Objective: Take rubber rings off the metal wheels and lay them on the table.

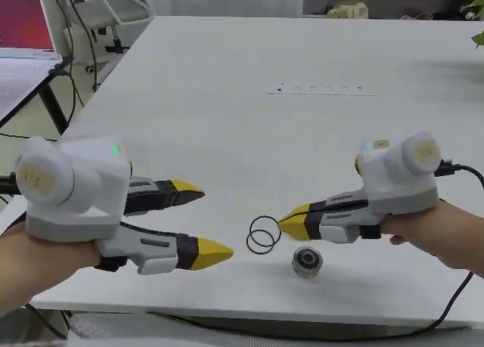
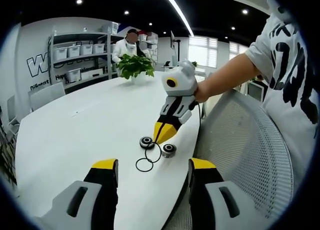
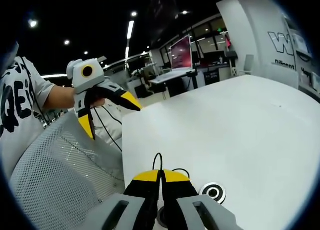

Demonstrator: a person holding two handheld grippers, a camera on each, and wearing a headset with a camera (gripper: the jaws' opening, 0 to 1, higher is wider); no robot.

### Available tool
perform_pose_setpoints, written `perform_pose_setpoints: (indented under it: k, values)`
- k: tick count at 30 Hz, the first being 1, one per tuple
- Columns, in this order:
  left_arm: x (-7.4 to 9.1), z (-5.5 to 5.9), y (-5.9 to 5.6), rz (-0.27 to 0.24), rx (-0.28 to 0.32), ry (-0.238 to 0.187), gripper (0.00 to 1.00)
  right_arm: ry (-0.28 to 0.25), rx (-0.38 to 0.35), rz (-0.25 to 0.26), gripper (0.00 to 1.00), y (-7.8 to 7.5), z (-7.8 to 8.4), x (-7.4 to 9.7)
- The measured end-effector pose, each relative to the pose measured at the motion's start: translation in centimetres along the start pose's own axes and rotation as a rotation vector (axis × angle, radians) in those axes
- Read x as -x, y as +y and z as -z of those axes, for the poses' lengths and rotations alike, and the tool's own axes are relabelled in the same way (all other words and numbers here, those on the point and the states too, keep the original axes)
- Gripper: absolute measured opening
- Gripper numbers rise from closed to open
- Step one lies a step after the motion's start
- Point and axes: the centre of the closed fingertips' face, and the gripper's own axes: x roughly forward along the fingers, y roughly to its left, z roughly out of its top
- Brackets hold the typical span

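Hovering over the near edge of the white table (image 1: 227,120), the left gripper (image 1: 204,220) has its jaws spread wide with nothing between them. The right gripper (image 1: 286,227) has its jaws pressed together, its tip touching the right edge of two overlapping rubber rings (image 1: 262,234) lying flat; whether it pinches one I cannot tell. A metal wheel (image 1: 307,261) sits just right of the rings, and a second wheel (image 2: 146,142) beside that tip
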Motion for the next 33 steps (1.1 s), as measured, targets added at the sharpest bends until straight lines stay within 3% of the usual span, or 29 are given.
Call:
perform_pose_setpoints:
  k: [15,20,33]
  values:
    - [1.1,0.5,1.0,-0.053,0.025,0.009,0.6,0.042,-0.024,0.031,0.0,-1.7,2.0,-1.6]
    - [1.1,0.8,0.9,-0.048,0.038,0.014,0.62,0.052,-0.038,0.045,0.0,-2.4,2.6,-1.6]
    - [1.1,1.2,0.9,-0.051,0.047,0.022,0.62,0.053,-0.062,0.041,0.0,-2.1,2.7,-2.3]
